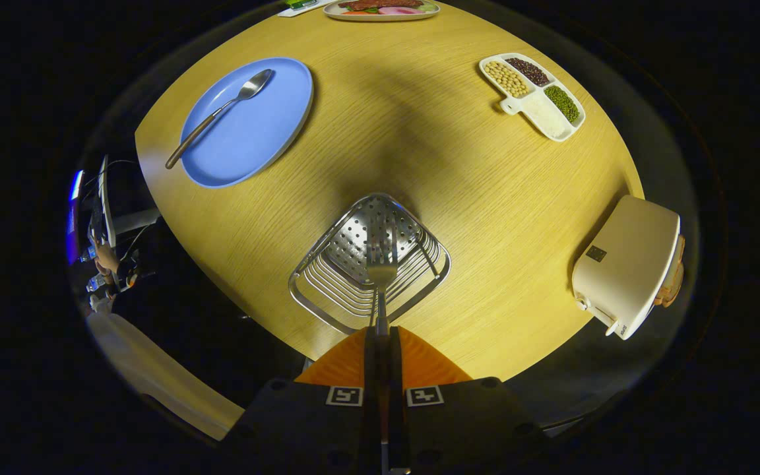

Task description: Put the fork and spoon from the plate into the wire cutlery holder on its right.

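The gripper (382,343) squeezes the fork (380,267) by its handle, and the fork's prongs hang right over the wire cutlery holder (370,264). The fork is nearly in. Farther off, the spoon (221,113) lies on the blue plate (268,132), waiting to go next.

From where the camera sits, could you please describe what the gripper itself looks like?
The gripper has two wedge-shaped fingers that narrow toward their tips. Behind them sits a dark, blocky body with small round holes. Each side of the body carries a square black-and-white marker. I can't see any cables on it.
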A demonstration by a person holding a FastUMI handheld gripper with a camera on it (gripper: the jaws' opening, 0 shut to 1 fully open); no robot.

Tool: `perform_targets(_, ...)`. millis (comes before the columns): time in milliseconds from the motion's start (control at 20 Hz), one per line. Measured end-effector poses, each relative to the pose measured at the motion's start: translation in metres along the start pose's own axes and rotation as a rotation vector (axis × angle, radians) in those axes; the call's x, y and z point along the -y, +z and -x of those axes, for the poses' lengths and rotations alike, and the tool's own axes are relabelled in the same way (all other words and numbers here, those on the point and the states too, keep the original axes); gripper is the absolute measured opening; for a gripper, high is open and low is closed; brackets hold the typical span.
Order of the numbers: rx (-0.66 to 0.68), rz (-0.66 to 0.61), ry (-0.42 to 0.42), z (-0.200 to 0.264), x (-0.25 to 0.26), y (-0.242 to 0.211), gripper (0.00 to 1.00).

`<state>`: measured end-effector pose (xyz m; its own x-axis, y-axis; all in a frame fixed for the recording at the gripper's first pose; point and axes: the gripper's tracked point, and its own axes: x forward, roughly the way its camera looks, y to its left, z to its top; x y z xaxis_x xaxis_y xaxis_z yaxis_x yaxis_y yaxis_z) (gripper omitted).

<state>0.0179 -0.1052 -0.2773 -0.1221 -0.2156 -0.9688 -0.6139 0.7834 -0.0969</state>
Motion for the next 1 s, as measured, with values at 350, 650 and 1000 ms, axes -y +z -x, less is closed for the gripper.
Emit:
perform_targets(350, 0.084, -0.015, 0.001, 0.015, -0.001, 0.012, 0.6)
perform_targets(650, 0.266, -0.082, -0.001, 0.046, -0.012, 0.016, 0.86)
perform_targets(1000, 0.592, -0.283, 0.032, 0.105, -0.04, 0.031, 0.99)
